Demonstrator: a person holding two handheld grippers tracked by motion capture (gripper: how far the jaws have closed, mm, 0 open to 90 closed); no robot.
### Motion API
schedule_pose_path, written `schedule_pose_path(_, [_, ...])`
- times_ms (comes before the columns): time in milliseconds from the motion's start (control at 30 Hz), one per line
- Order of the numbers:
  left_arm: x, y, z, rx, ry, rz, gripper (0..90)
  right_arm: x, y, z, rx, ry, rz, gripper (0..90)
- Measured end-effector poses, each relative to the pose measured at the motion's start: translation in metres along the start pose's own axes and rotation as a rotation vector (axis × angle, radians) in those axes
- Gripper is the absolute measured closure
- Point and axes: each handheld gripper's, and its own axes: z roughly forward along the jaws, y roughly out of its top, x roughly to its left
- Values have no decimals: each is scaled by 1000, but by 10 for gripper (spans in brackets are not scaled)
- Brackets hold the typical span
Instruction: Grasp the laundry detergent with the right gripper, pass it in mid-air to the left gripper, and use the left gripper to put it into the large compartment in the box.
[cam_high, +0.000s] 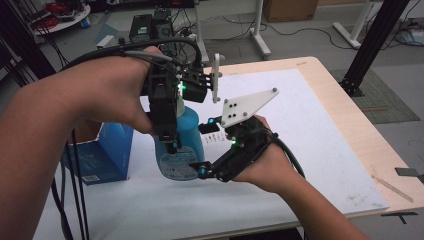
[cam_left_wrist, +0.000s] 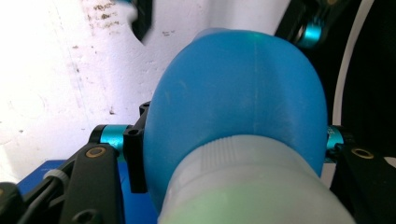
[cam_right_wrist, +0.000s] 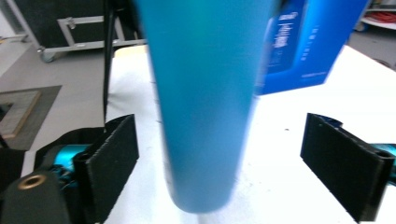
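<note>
High view: a blue bottle (cam_high: 181, 145) stands upright on the white sheet (cam_high: 300, 130) covering the worktop (cam_high: 345, 115), just right of a blue box (cam_high: 102, 152). The left tongs (cam_high: 172, 145) come down from above and are clenched on the upper part of the bottle. The right tongs (cam_high: 200, 170) reach in from the right, low against the bottle's lower body, where a label is seen.

Left gripper view: the rounded blue shoulder of the bottle (cam_left_wrist: 238, 102) and its pale ribbed cap (cam_left_wrist: 252, 186) lie between the two black jaws of the left tongs (cam_left_wrist: 233, 140), whose pads press against the bottle on both sides.

Right gripper view: the bottle's blue body (cam_right_wrist: 205, 102) rises between the jaws of the right tongs (cam_right_wrist: 219, 158), which stand released; both black pads (cam_right_wrist: 114, 158) are well clear of the bottle's sides, with white worktop visible in each gap. The bottle sits nearer the left pad. The blue box (cam_right_wrist: 303, 42) stands behind it.
</note>
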Motion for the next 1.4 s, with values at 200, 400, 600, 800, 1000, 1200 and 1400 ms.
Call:
schedule_pose_path(200, [1, -4, -4, -3, -3, -18, 385, -7, 6, -18, 11, -71, 2, 30])
schedule_pose_path(400, [2, -11, -10, 2, 1, -43, 385, -15, 13, -30, 31, -88, -11, 7])
schedule_pose_path(600, [3, -21, -19, 0, 7, -77, 385, -22, 17, -39, 84, -111, -23, 4])
schedule_pose_path(800, [7, -36, -33, -14, -2, -164, 383, -29, 19, -48, 178, -122, -47, 4])
schedule_pose_path(1000, [13, -53, -52, -18, -13, -269, 381, -32, 29, -54, 315, -122, -92, 4])
schedule_pose_path(1200, [21, -77, -78, -25, -17, -468, 381, -43, 43, -67, 444, -140, -112, 5])
schedule_pose_path(1400, [35, -109, -102, -42, -23, -729, 381, -51, 49, -77, 539, -140, -114, 5])
